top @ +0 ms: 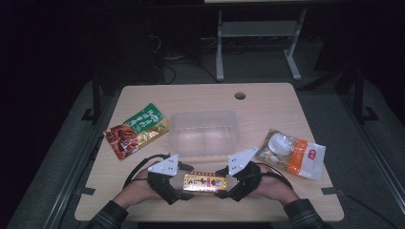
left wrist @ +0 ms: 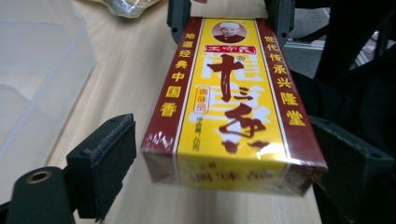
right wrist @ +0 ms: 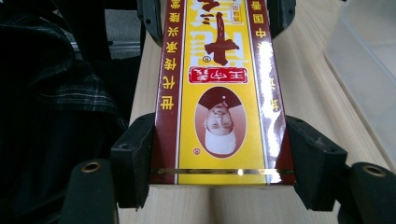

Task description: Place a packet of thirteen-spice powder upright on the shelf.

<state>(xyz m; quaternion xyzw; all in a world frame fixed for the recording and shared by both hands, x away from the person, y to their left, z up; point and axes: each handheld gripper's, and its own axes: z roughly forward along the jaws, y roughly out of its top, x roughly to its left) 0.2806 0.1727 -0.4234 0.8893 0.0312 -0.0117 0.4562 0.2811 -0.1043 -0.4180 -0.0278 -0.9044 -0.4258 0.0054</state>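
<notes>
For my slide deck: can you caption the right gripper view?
Right gripper clamps one end of a yellow-and-red box lying on the wooden table.

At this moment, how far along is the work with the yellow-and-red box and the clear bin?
Done: nothing packed; the clear bin looks empty. In hand: the right gripper clamps one end of the yellow-and-red box, while the left gripper straddles the other end, one pad clearly off it. Probably left: moving the box into the bin, then perhaps the green-and-red packet and the white-and-orange bag lying beside it.
</notes>
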